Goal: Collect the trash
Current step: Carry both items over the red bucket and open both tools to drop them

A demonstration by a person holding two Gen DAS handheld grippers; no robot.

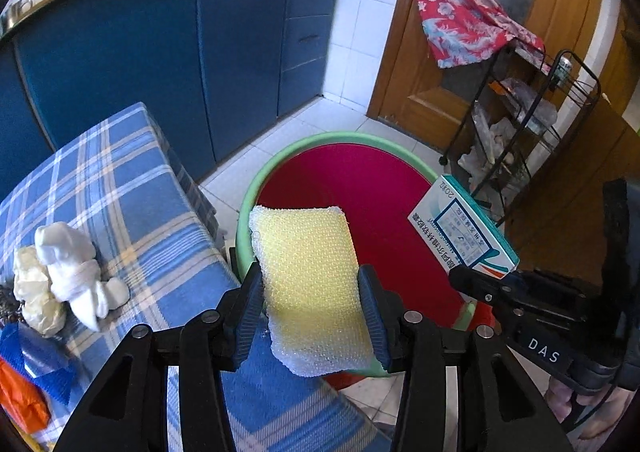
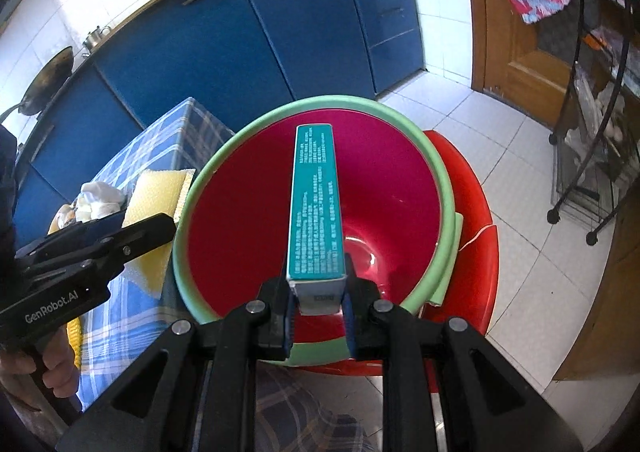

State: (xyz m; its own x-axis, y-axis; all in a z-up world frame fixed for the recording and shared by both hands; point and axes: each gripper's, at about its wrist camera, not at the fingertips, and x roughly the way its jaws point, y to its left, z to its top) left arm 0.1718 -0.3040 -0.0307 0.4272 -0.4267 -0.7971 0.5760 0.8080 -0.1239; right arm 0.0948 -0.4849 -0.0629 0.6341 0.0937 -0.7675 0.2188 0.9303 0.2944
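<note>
- Yellow foam fills the left gripper [image 1: 310,316]: its blue pads are clenched on the long edges of a netted sponge [image 1: 310,284], which sticks forward over the near rim of the basin [image 1: 280,159].
- Teal cardboard sits in the right gripper [image 2: 318,312], whose jaws are clamped on the near end of a slim medicine box [image 2: 316,207]; the box points out level over the middle of the bowl.
- Under both loads is the red basin with its green rim, resting on a red stool [image 2: 476,219] just beside the checked tablecloth [image 1: 132,187].
- To my eye this is the drop-off step: two pieces of trash are held above the container, neither one inside it yet.
- Next, I'd judge, each pair of jaws needs to part. The box is well centred, but the sponge hangs close to the table-side rim and may want nudging further in first.
- Crumpled white tissues [image 1: 66,272] lie on the cloth, probably to be gathered later.
- An orange and blue wrapper [image 1: 24,380] is cut off at the left wrist view's edge, so I can't identify it. The box's print is too small to read.
</note>
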